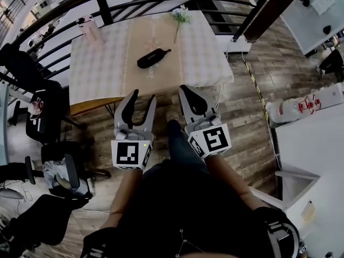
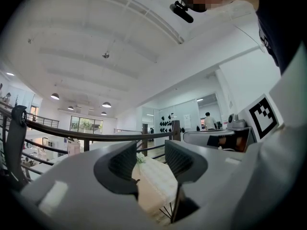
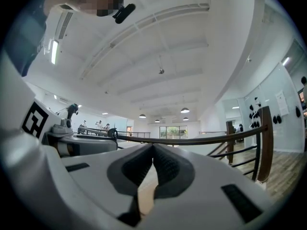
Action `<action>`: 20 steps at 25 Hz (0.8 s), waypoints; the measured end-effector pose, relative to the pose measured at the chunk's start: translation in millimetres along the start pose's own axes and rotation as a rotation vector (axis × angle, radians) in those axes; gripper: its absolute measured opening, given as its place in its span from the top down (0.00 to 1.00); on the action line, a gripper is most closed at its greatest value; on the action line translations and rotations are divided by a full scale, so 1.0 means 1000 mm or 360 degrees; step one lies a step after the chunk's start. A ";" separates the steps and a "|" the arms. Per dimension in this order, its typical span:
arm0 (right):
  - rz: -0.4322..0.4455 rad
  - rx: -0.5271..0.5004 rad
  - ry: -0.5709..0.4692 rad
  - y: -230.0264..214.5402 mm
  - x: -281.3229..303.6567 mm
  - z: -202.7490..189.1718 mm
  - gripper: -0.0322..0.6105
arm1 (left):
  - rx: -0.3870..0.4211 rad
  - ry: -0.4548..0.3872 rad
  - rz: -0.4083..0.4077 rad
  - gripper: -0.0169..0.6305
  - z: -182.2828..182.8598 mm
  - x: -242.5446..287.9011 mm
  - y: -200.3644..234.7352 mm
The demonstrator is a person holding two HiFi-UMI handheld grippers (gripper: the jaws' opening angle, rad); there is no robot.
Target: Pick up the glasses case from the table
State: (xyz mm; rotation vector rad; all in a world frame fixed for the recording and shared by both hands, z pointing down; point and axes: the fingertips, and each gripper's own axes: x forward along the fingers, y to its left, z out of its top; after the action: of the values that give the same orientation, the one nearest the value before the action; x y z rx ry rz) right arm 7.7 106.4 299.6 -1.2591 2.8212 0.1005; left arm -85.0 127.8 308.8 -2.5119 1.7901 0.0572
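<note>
Head view puts the case [image 1: 153, 58] in the upper middle of the frame. It lies flat and slantwise on the worktop [image 1: 107, 69], with a flower [image 1: 181, 16] further up by the far edge, and nothing touches it. We judge the task barely begun, since the pickup itself has not started. Both tools sit in the lower middle of the frame over the floor [image 1: 252, 117], short of the worktop's near edge and well apart from the case. Our left tongs [image 1: 143, 97] stand apart with nothing between them; in the left gripper view [image 2: 151, 159] only the pale worktop shows through the gap. Our right tongs [image 1: 184, 90] are together at the tips and empty, as the right gripper view [image 3: 153, 150] confirms. We reckon everything is left to do: reach over the worktop, straddle the case with parted tongs, close on it and lift it clear. The left looks the readier of the two.
</note>
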 end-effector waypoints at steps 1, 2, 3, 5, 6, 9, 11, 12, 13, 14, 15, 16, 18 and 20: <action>0.0002 0.0004 -0.0005 -0.002 0.005 -0.001 0.94 | 0.0003 -0.0002 0.0002 0.68 -0.001 0.003 0.002; 0.0004 0.0009 -0.0009 -0.004 0.010 -0.002 0.94 | 0.0009 -0.0002 0.0000 0.68 -0.001 0.007 0.005; 0.0006 0.0013 -0.0014 -0.006 0.016 -0.003 0.94 | 0.0016 0.0002 0.0000 0.68 -0.002 0.011 0.008; 0.0011 0.0019 -0.0017 -0.011 0.029 -0.006 0.94 | 0.0025 0.0027 0.0010 0.68 -0.005 0.020 0.015; 0.0013 0.0018 -0.0016 -0.015 0.037 -0.007 0.94 | 0.0029 0.0031 0.0015 0.68 -0.007 0.027 0.020; 0.0015 -0.0003 -0.0009 -0.032 0.063 -0.012 0.94 | 0.0024 0.0026 0.0023 0.68 -0.012 0.053 0.035; 0.0022 -0.0017 -0.0002 -0.044 0.082 -0.016 0.94 | 0.0016 0.0047 0.0033 0.68 -0.016 0.072 0.045; 0.0027 -0.0022 0.0003 -0.051 0.092 -0.018 0.94 | 0.0011 0.0051 0.0035 0.68 -0.018 0.082 0.049; 0.0034 -0.0026 0.0010 -0.058 0.102 -0.021 0.94 | 0.0001 0.0065 0.0037 0.68 -0.020 0.093 0.054; 0.0041 -0.0028 0.0018 -0.065 0.113 -0.024 0.94 | -0.0009 0.0084 0.0043 0.68 -0.022 0.103 0.059; 0.0051 -0.0026 0.0026 -0.072 0.124 -0.027 0.94 | -0.0020 0.0099 0.0051 0.68 -0.025 0.114 0.064; 0.0064 -0.0023 0.0032 -0.078 0.134 -0.031 0.94 | -0.0031 0.0106 0.0058 0.68 -0.028 0.123 0.068; 0.0095 -0.0020 0.0041 -0.087 0.155 -0.038 0.94 | -0.0040 0.0116 0.0072 0.68 -0.035 0.138 0.078; 0.0128 -0.0030 0.0055 -0.095 0.173 -0.045 0.94 | -0.0027 0.0122 0.0085 0.68 -0.042 0.151 0.087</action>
State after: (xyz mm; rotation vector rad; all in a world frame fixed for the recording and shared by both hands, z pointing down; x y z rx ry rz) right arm -38.1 -89.1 328.5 -1.1625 2.9072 0.1096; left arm -117.8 -46.2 339.1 -2.5106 1.8932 -0.0217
